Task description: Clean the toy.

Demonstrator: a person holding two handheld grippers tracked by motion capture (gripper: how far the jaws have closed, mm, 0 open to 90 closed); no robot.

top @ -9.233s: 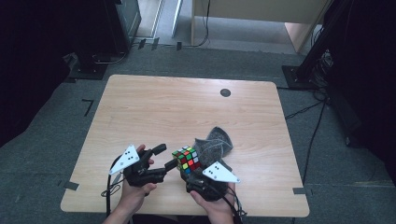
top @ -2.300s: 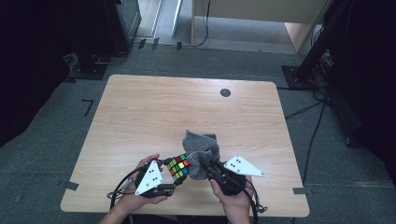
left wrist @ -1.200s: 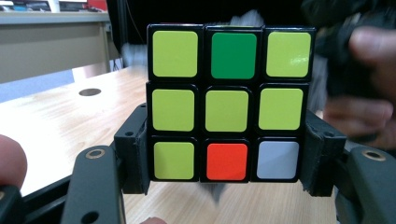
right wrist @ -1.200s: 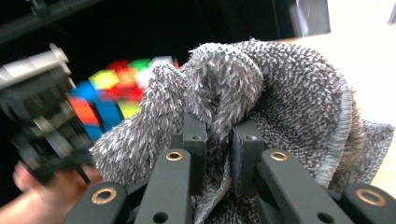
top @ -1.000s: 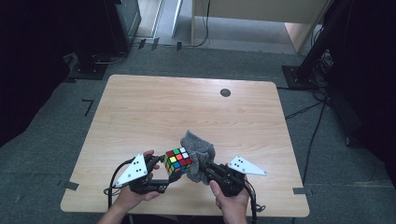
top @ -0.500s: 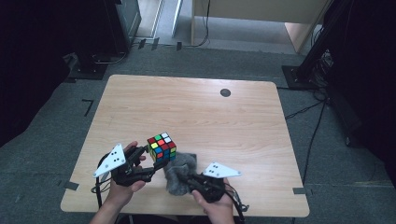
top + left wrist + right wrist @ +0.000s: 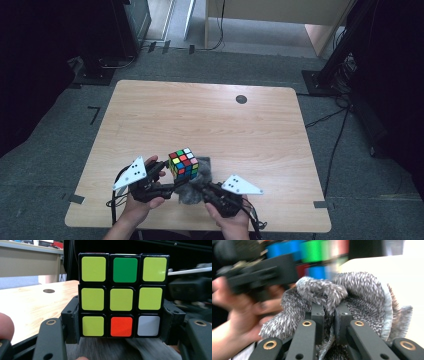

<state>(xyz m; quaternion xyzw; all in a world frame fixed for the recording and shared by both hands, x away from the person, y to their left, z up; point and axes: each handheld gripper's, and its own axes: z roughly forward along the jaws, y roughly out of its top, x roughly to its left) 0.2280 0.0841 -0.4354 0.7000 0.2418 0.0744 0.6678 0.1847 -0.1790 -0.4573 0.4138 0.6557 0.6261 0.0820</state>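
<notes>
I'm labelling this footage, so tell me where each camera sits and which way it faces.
High view: above the person's side, looking forward and down on the table; both forearms, left gripper, right gripper.
Left gripper view: rides that gripper, looking along its jaws clamped on the puzzle cube; a fingertip.
Right gripper view: along its jaws pinching the grey cloth; the other hand.
All three share cube and cloth.

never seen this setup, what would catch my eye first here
The bright puzzle cube, clamped in the left gripper above the table's near edge, its mostly yellow face toward that gripper's camera. Beside it, the right gripper pinches a fuzzy grey cloth.
</notes>
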